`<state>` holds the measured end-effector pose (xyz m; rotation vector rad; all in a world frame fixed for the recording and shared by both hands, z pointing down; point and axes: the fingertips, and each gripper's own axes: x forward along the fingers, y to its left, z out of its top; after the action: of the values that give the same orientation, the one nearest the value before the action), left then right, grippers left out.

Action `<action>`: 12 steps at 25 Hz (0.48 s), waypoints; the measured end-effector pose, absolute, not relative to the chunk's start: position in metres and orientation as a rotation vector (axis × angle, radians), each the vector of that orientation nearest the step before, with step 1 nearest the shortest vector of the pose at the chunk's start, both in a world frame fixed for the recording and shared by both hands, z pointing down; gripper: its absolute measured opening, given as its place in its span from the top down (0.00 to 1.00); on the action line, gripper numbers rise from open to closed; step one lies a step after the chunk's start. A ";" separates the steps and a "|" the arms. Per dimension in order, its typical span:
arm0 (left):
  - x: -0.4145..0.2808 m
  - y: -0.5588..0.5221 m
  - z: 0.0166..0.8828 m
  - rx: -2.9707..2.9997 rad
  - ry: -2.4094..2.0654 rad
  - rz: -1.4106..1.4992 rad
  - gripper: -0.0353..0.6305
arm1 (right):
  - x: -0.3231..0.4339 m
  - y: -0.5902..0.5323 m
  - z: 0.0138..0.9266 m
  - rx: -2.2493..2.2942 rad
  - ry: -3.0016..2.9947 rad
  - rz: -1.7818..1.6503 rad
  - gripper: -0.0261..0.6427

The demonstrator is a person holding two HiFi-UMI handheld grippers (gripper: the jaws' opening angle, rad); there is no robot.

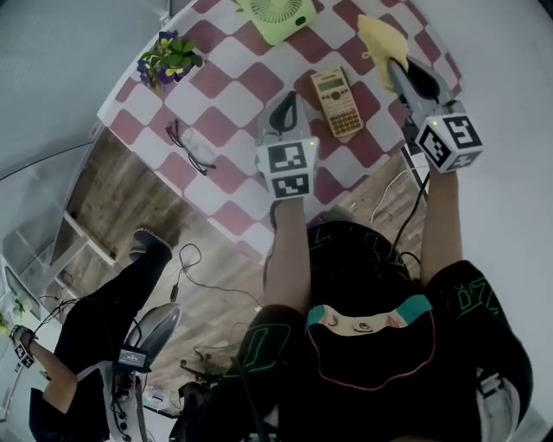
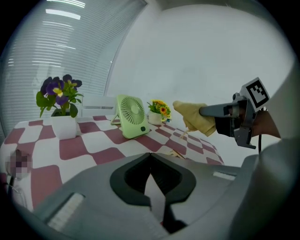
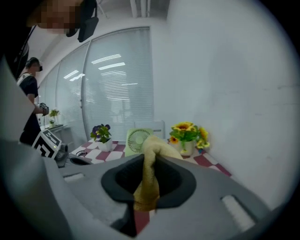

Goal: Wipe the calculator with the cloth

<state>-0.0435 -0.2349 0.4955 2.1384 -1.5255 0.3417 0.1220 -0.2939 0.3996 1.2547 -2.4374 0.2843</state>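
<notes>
Right tool (image 1: 395,65) clamped on soft yellow cloth (image 1: 377,36), 1 o'clock of flat tan rectangular calculator (image 1: 337,102) on checkered desk (image 1: 226,65). Left tool (image 1: 289,102) jaws together, empty.

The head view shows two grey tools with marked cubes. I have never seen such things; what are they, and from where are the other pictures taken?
A person holds a two-jaw gripper in each hand. A head camera looks down, and one camera rides on each gripper, looking along its jaws. The left gripper is shut and empty. The right gripper pinches a yellow cloth. On the checked table are a calculator, glasses, a green fan and purple potted flowers.
</notes>
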 end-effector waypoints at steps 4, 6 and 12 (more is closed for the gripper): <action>-0.048 -0.236 0.505 2.107 -1.533 0.348 0.93 | 0.081 -0.295 0.421 0.990 -2.479 0.222 0.86; -0.050 -0.237 0.508 2.099 -1.541 0.349 0.93 | 0.066 -0.293 0.433 0.864 -2.474 0.170 0.86; -0.054 -0.234 0.509 2.054 -1.595 0.346 0.93 | 0.039 -0.281 0.462 0.518 -2.417 0.009 0.86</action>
<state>-0.0536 -0.2341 0.5091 2.0539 -1.5946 0.3458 0.0391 -0.2808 0.4622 0.5184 -2.4166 0.0089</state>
